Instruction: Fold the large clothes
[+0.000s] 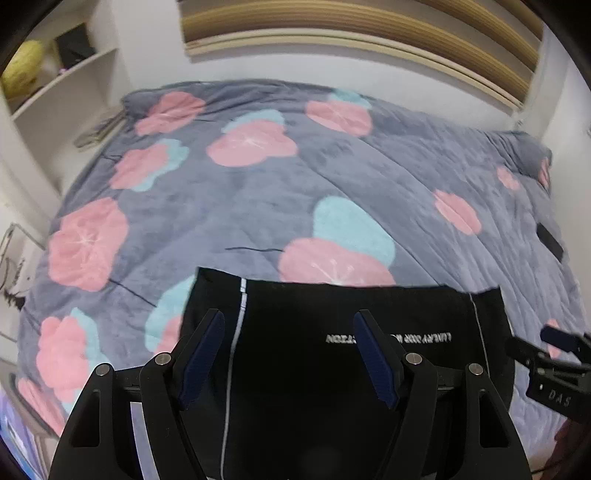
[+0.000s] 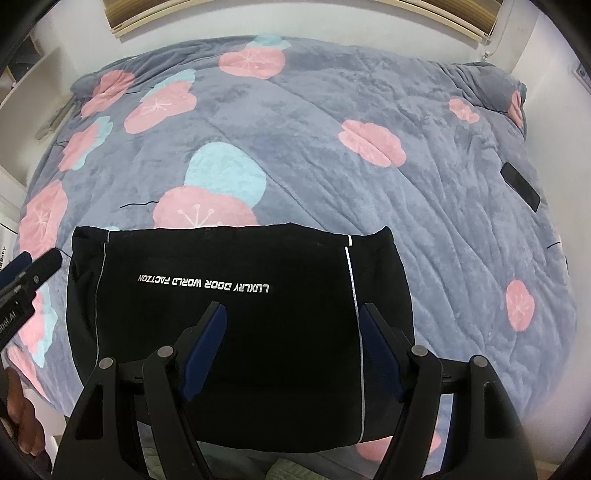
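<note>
A black garment (image 2: 236,332) with thin white piping and white lettering lies folded flat at the near edge of the bed; it also fills the lower middle of the left wrist view as the black garment (image 1: 332,369). My left gripper (image 1: 290,325) hovers open above its left part, nothing between the blue pads. My right gripper (image 2: 291,317) hovers open above its right part, pads apart and empty. The right gripper's tip (image 1: 554,338) shows at the right edge of the left wrist view; the left gripper's tip (image 2: 33,264) shows at the left edge of the right wrist view.
The bed carries a grey blanket (image 2: 332,155) with pink and teal flowers. A dark phone (image 2: 520,185) lies near its right edge, also seen as the dark phone (image 1: 550,242). White shelves (image 1: 66,77) stand at the far left, a headboard (image 1: 351,33) at the back.
</note>
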### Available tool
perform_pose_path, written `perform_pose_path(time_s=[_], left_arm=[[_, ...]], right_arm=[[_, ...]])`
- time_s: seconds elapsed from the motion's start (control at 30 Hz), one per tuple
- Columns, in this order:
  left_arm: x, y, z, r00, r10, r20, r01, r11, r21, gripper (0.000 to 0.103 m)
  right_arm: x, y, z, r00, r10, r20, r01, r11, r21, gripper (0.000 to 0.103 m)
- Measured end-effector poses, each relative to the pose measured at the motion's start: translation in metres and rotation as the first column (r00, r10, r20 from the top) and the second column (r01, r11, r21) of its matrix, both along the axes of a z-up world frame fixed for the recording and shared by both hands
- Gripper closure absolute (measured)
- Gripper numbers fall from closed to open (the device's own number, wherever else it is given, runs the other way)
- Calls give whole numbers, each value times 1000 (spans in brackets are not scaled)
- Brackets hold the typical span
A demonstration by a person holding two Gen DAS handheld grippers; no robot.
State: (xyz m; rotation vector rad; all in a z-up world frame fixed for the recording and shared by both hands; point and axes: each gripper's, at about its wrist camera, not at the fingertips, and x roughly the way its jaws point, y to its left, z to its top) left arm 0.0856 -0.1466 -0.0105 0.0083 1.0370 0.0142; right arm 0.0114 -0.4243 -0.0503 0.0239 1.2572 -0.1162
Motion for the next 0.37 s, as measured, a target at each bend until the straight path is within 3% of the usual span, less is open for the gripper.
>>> perform_pose_path(time_s=[0.2,0.37], left_arm=[[-7,11,21,990,85,110,-93,994,65,29],[-6,14,26,992,85,91,-91,993,72,29]], right_arm=[[-4,7,4,1000,28,15,-27,999,-30,27],[-4,9,0,999,44,4,-44,999,-17,27]])
